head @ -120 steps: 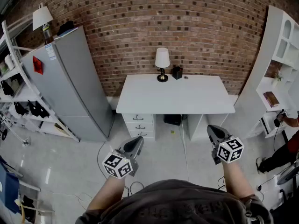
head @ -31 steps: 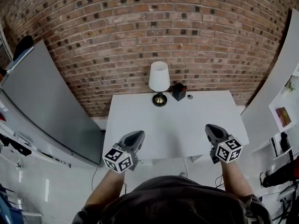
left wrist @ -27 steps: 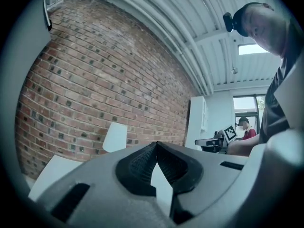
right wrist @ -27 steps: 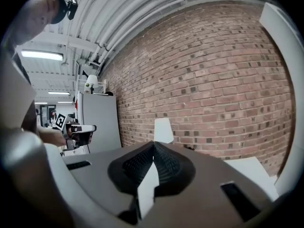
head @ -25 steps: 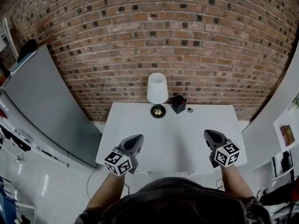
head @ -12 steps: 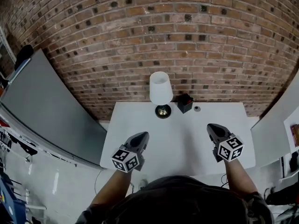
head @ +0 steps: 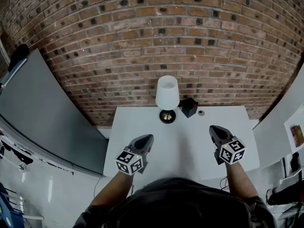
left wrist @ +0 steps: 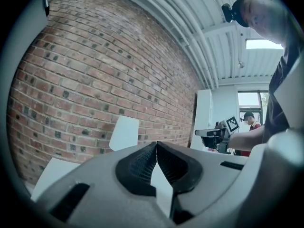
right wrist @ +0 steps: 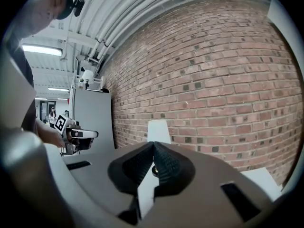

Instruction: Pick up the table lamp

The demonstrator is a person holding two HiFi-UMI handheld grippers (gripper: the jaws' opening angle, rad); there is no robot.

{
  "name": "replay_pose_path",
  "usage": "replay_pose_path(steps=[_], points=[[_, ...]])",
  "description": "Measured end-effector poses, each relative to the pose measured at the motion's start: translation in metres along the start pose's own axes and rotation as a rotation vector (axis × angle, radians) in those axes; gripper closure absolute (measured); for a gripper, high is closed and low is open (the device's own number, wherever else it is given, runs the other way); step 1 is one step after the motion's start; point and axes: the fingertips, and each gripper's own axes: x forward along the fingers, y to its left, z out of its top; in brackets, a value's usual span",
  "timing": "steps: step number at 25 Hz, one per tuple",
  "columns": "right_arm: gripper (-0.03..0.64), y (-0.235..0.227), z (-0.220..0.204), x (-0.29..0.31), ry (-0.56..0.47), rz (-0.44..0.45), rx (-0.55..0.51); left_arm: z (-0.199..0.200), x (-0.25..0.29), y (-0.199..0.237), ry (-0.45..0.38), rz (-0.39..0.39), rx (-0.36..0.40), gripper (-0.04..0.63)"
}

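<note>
You face a brick wall [head: 152, 42] with the white tabletop [head: 190, 146] set against it. The lamp [head: 167, 99] stands upright at the tabletop's far edge, long axis vertical, white shade on top and dark base down. Your left claw [head: 147, 137] and right claw [head: 212, 128] hover over the near half, each closed tight on nothing, with a black box [head: 189, 107] just right of the lamp.

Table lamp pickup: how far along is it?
Done: only the approach; the left gripper and right gripper hover over the white desk. In hand: nothing, both are shut and empty. Left: everything else; the table lamp stands untouched at the desk's back edge, so open, reach, grip, lift.
</note>
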Motion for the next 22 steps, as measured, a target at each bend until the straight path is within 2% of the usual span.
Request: replay_pose_path(steps=[4, 5, 6, 7, 10, 22], points=[[0.623, -0.006, 0.005, -0.002, 0.001, 0.001, -0.008, -0.001, 0.006, -0.001, -0.013, 0.011, 0.002, 0.589], [0.623, -0.008, 0.005, -0.003, 0.000, 0.001, -0.009, -0.003, 0.009, -0.001, -0.010, 0.009, -0.001, 0.559], [0.623, -0.010, 0.004, -0.004, -0.001, 0.001, -0.009, -0.007, 0.013, -0.002, 0.000, 0.003, -0.004, 0.469], [0.623, -0.011, 0.004, -0.004, -0.001, 0.003, -0.012, -0.011, 0.018, -0.002, 0.014, -0.006, -0.002, 0.411], [0.623, -0.015, 0.002, -0.001, 0.005, 0.010, -0.021, -0.026, 0.036, -0.001, 0.055, -0.019, 0.036, 0.364], [0.623, -0.044, -0.018, 0.054, 0.020, 0.018, -0.033, -0.072, 0.114, 0.058, 0.127, 0.070, 0.067, 0.357]])
